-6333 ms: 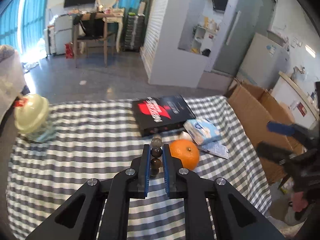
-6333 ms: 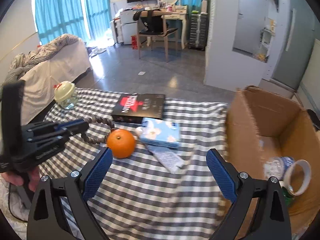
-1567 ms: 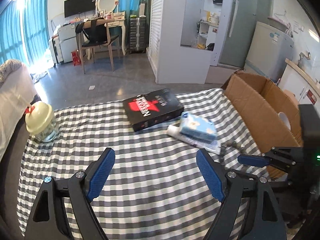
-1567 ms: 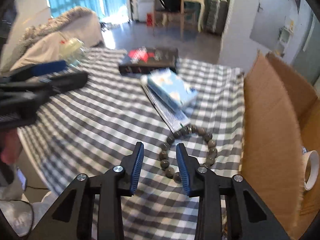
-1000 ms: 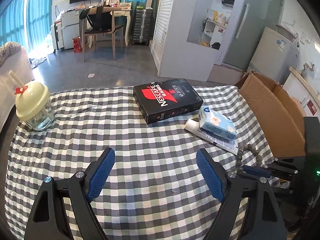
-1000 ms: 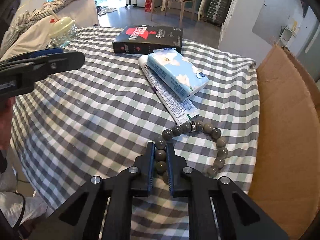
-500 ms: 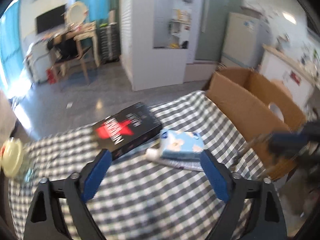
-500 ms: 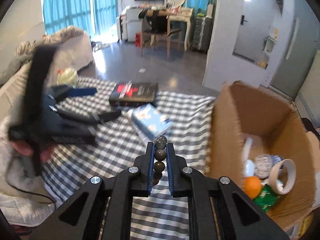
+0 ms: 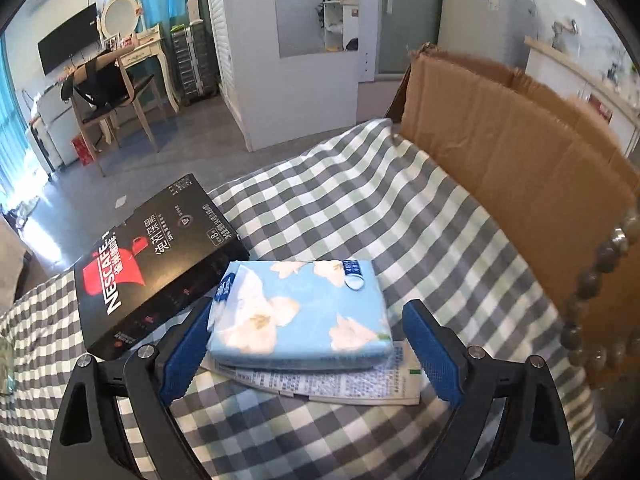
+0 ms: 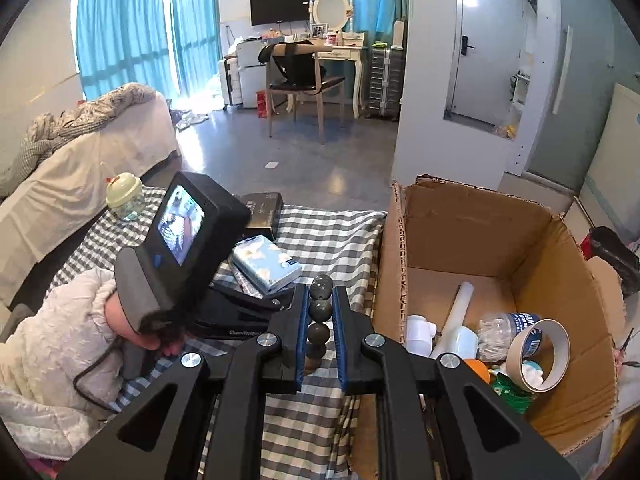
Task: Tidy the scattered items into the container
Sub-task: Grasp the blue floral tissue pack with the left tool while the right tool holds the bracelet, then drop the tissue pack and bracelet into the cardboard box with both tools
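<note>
A light-blue tissue pack (image 9: 296,320) lies on a flat printed tube (image 9: 344,384) on the checked cloth. My left gripper (image 9: 306,310) straddles the pack and its jaws are closing. The left pad is at the pack's edge, while the right pad stands a little clear. My right gripper (image 10: 321,292) is shut on a dark bead bracelet (image 10: 320,310), held in the air just left of the open cardboard box (image 10: 460,220). In the left wrist view the bracelet (image 9: 588,280) hangs in front of the cardboard box (image 9: 520,152).
A black Nescafé box (image 9: 152,256) lies left of the tissue pack. A lidded cup (image 10: 126,196) stands at the table's far left. The cardboard box holds a tape roll (image 10: 540,354), a bottle (image 10: 504,332), an orange and other items. A sleeve (image 10: 60,344) is at the lower left.
The left gripper came forward and down over the tissue pack and its jaws narrowed around it. The right gripper lifted the bracelet off the cloth toward the box.
</note>
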Demonstrator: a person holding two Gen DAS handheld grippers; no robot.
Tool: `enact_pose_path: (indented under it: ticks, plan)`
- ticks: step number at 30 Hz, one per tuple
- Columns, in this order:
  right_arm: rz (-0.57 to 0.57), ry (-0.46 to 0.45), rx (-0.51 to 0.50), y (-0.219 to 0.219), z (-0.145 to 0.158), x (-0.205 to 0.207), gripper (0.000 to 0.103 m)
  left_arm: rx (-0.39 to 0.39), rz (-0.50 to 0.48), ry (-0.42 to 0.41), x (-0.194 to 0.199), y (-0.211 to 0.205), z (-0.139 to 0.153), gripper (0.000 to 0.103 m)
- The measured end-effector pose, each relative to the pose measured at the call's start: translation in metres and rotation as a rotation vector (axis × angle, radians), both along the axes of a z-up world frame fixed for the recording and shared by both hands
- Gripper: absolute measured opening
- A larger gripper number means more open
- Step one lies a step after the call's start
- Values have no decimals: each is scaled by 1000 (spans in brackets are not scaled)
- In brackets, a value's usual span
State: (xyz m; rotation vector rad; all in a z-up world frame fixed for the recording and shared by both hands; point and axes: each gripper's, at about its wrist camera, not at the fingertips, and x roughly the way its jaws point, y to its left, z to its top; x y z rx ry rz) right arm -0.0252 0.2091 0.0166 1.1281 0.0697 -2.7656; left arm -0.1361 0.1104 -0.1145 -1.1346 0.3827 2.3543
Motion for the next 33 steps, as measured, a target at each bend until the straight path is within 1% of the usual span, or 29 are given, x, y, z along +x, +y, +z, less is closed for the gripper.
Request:
enact_pose_path:
  ticks: [3, 5, 7, 10, 14, 16, 19, 21, 23, 26, 28, 30, 31, 33]
  plan:
    - [-3, 0, -12, 5, -1, 1, 11, 62, -5, -59, -5, -8, 5, 74]
    - [-8, 6, -13, 7, 0, 1, 11, 84, 9, -58, -3, -14, 11, 74]
    - [-9, 12, -17, 9, 1, 3, 11, 90, 17, -35, 3, -19, 22, 74]
    - [-12, 31, -26, 10, 7, 7, 11, 98, 8, 23, 18, -19, 50, 74]
    - [-9, 84, -35, 12, 25, 14, 11, 74, -11, 105, 39, -7, 90, 74]
    - [-22, 119, -14, 15, 39, 19, 11, 85, -42, 154, 52, 6, 115, 74]
    - [-61, 182, 11, 25, 61, 28, 11, 117, -111, 199, 67, 27, 147, 74]
    - [-100, 218, 32, 35, 74, 36, 11, 126, -151, 228, 77, 47, 162, 74]
    - [-151, 235, 50, 49, 84, 44, 11, 140, -192, 251, 87, 66, 173, 74]
    - [-226, 222, 72, 76, 86, 52, 11, 166, -239, 252, 97, 97, 180, 74]
    - [-269, 179, 74, 94, 78, 50, 11, 159, -239, 240, 98, 116, 179, 74]
    - [-304, 139, 51, 111, 68, 47, 11, 122, -238, 226, 97, 136, 168, 74]
    - [-325, 112, 35, 121, 61, 45, 11, 118, -246, 209, 95, 143, 164, 74]
    - [-364, 69, 25, 138, 48, 42, 11, 114, -266, 147, 91, 159, 149, 74]
